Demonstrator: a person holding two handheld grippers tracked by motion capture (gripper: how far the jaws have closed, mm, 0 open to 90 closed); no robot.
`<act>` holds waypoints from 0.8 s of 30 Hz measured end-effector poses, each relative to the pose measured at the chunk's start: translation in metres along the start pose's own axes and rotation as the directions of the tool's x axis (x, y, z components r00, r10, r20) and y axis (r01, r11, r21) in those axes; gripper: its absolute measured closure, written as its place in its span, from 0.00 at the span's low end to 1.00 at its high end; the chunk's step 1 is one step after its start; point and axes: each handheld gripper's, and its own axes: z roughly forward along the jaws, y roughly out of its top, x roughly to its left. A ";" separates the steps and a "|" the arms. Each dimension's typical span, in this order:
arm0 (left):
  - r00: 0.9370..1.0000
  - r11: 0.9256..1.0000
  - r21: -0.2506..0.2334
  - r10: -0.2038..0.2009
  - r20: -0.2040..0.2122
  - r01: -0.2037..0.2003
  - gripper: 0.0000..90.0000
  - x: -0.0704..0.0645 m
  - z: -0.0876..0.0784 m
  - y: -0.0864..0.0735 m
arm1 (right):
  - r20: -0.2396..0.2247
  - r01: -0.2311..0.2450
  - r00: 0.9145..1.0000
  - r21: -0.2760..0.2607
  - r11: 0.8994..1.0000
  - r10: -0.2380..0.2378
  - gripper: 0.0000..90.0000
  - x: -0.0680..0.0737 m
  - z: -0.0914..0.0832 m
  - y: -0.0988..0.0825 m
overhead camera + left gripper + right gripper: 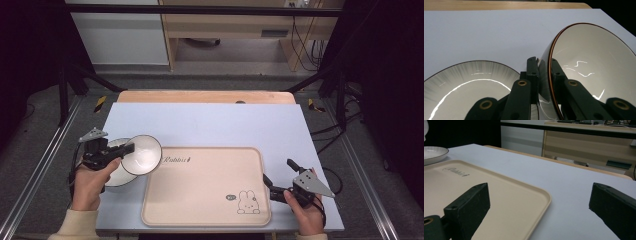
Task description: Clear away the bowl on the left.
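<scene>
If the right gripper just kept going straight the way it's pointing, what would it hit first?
Probably nothing: the right gripper, jaws open, straddles the beige tray's corner, and beyond lies bare white table. Depth is unclear.

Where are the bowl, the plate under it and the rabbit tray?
bowl [143, 154]: high view, on its white inside.
plate [471, 82]: left gripper view, on its glossy streaked face.
rabbit tray [200, 192]: high view, on its bare beige floor.

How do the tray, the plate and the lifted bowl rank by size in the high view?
1. Tray, by far the largest.
2 and 3. Plate and bowl: unsure. The bowl, clamped by the left gripper, is raised nearer the camera and hides part of the plate, so they look much alike.
</scene>
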 end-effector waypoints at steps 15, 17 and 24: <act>0.999 0.999 0.040 0.028 0.042 -0.030 0.91 -0.021 0.018 -0.006 | -0.006 0.005 1.000 0.000 1.000 -0.005 0.04 0.001 0.002 0.000; 0.998 0.998 0.048 0.030 0.049 -0.033 0.91 -0.025 0.021 -0.006 | -0.004 0.012 1.000 -0.011 1.000 -0.012 0.04 0.002 0.001 0.002; 0.996 0.995 0.079 0.056 0.064 -0.061 0.91 -0.042 0.037 -0.011 | -0.013 0.020 1.000 -0.012 1.000 -0.021 0.04 0.002 0.001 0.002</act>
